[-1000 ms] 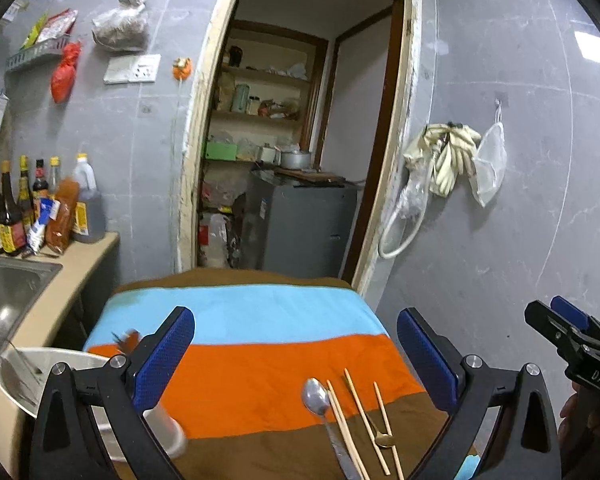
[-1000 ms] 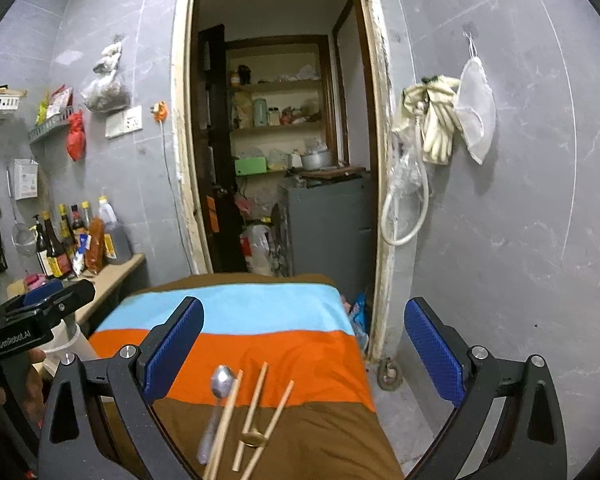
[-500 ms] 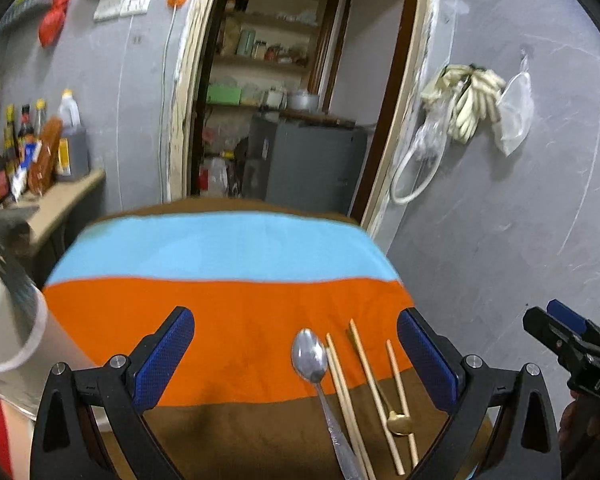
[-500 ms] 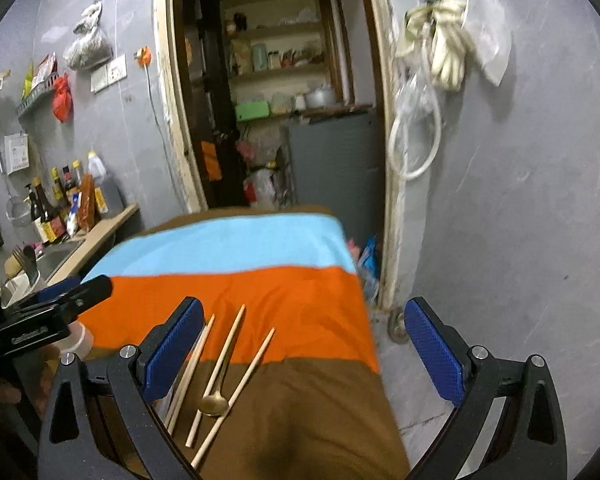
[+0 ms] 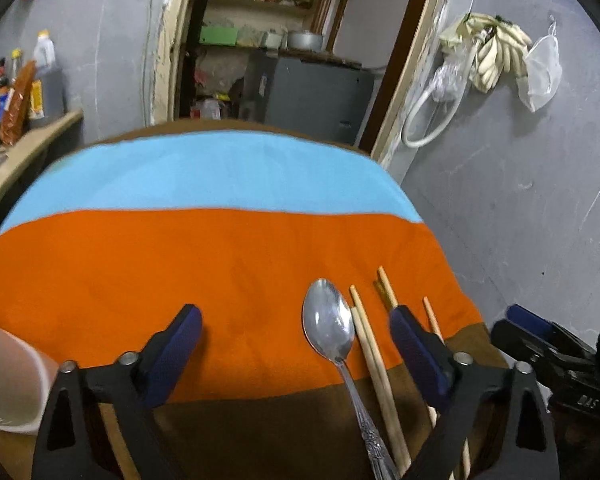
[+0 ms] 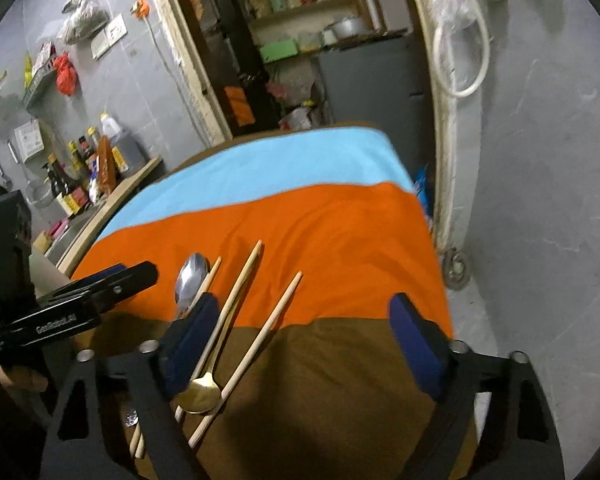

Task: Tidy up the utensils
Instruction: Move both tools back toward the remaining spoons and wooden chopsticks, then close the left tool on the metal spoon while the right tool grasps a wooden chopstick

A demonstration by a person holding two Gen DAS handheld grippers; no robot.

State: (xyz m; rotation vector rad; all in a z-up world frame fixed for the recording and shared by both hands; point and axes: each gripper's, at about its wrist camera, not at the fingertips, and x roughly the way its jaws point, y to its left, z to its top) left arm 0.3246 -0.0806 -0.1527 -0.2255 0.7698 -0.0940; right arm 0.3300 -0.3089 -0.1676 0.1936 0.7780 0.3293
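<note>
A silver spoon (image 5: 329, 330) lies on the striped cloth (image 5: 180, 264), with wooden chopsticks (image 5: 374, 360) just right of it. My left gripper (image 5: 296, 344) is open and empty, low over the cloth, with the spoon and chopsticks between its fingers. In the right wrist view the silver spoon (image 6: 190, 280), several chopsticks (image 6: 240, 288) and a small gold spoon (image 6: 200, 394) lie by my left finger. My right gripper (image 6: 304, 336) is open and empty above the cloth's brown stripe. The left gripper (image 6: 100, 284) shows at the left there.
A white container (image 5: 8, 380) stands at the cloth's left edge. A counter with sauce bottles (image 6: 80, 176) runs along the left wall. A doorway with a grey cabinet (image 5: 308, 96) lies beyond the table. A grey wall (image 5: 520, 184) is close on the right.
Both grippers have tilted down and moved closer to the cloth. The utensils now sit larger and between the fingers. Both grippers stay open.
</note>
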